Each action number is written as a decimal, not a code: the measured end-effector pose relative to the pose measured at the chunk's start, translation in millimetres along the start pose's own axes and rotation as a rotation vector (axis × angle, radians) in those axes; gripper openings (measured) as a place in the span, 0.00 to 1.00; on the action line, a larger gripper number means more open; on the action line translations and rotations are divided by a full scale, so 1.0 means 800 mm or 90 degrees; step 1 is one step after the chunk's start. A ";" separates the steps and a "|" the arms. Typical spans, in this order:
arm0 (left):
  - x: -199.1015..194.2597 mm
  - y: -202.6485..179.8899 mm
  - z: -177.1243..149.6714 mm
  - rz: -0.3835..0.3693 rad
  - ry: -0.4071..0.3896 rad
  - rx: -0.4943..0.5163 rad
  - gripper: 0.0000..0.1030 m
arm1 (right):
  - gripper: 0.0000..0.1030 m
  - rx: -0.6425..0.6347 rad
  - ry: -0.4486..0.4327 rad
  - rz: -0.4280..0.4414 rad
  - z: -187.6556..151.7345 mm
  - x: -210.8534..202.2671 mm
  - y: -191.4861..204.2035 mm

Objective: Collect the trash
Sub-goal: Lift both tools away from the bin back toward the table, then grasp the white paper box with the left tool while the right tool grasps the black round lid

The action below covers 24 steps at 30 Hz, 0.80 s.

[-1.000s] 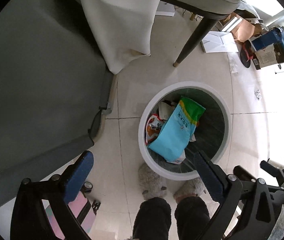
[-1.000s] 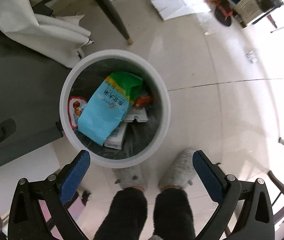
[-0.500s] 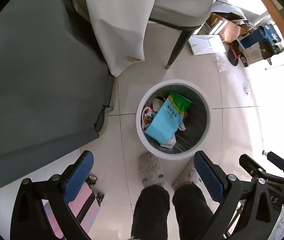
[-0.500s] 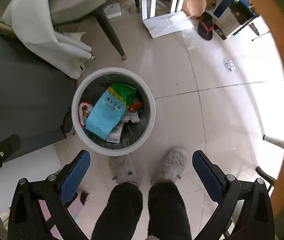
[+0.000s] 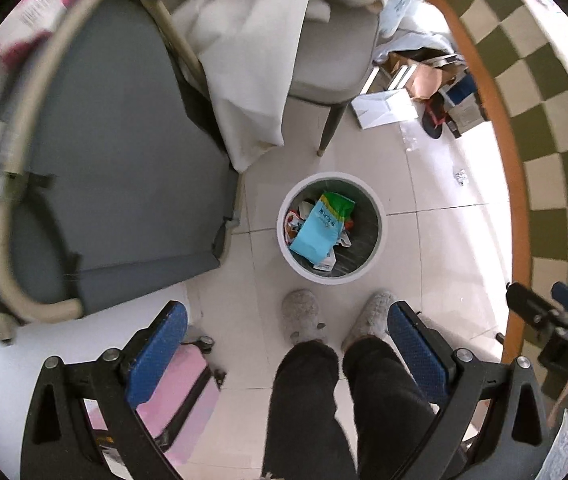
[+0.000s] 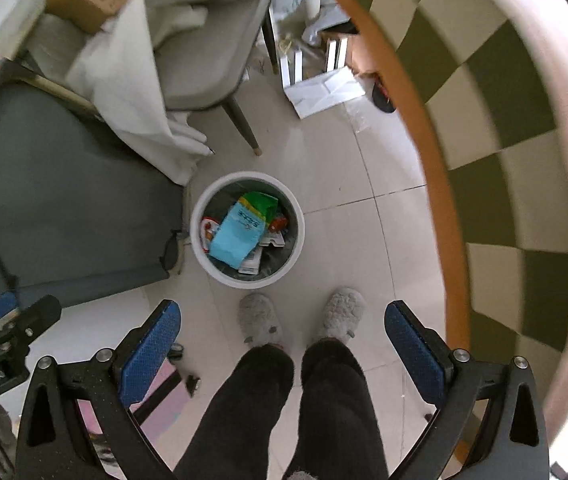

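Note:
A white round trash bin (image 5: 378,248) (image 6: 199,248) stands on the tiled floor far below both grippers. In it lies a light-blue and green bag (image 5: 322,226) (image 6: 241,228) on top of other wrappers. My left gripper (image 5: 286,322) is open and empty, high above the floor. My right gripper (image 6: 281,320) is open and empty at a similar height. The right gripper's body shows at the right edge of the left wrist view (image 5: 556,328); the left gripper's body shows at the left edge of the right wrist view (image 6: 7,328).
The person's legs and grey slippers (image 5: 302,314) (image 6: 257,316) stand just before the bin. A grey cot (image 5: 115,152) lies left. A chair with white cloth (image 5: 259,60) stands behind. A checkered table with orange rim (image 6: 436,184) is right. Boxes and papers (image 5: 384,108) litter the far floor.
Both grippers have risen well above the bin, which now looks much smaller. The checkered table edge has come into view on the right. The bin's contents have not changed.

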<state>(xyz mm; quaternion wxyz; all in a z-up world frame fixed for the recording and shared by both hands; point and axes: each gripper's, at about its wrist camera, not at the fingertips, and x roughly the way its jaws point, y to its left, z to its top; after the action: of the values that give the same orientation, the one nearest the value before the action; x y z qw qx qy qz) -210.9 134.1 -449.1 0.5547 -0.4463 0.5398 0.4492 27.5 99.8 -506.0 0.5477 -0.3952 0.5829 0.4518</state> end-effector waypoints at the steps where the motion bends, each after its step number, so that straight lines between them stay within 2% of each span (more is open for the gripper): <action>1: -0.016 0.000 -0.003 0.002 -0.008 0.006 0.99 | 1.00 -0.001 -0.003 0.002 -0.003 -0.016 0.002; 7: -0.102 0.002 -0.014 0.013 -0.045 0.013 0.99 | 1.00 0.012 -0.029 0.040 -0.015 -0.111 0.012; 9: -0.130 -0.005 -0.011 0.023 -0.075 0.017 0.99 | 1.00 0.022 -0.039 0.062 -0.016 -0.138 0.010; 14: -0.184 -0.050 0.022 0.061 -0.141 0.065 0.99 | 1.00 0.105 -0.063 0.107 -0.003 -0.185 -0.029; 17: -0.207 -0.103 0.051 0.072 -0.174 0.113 0.99 | 1.00 0.171 -0.092 0.111 0.016 -0.214 -0.084; 23: -0.239 -0.265 0.116 0.056 -0.212 0.243 1.00 | 1.00 0.345 -0.138 0.065 0.044 -0.261 -0.263; 24: -0.243 -0.298 0.126 0.057 -0.217 0.265 1.00 | 1.00 0.387 -0.140 0.040 0.048 -0.267 -0.311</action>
<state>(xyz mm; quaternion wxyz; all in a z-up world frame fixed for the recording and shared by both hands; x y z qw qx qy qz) 40.0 182.2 -250.3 0.6971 -0.2165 0.5382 0.4213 294.5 59.7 -316.4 0.6860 -0.1440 0.6406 0.3135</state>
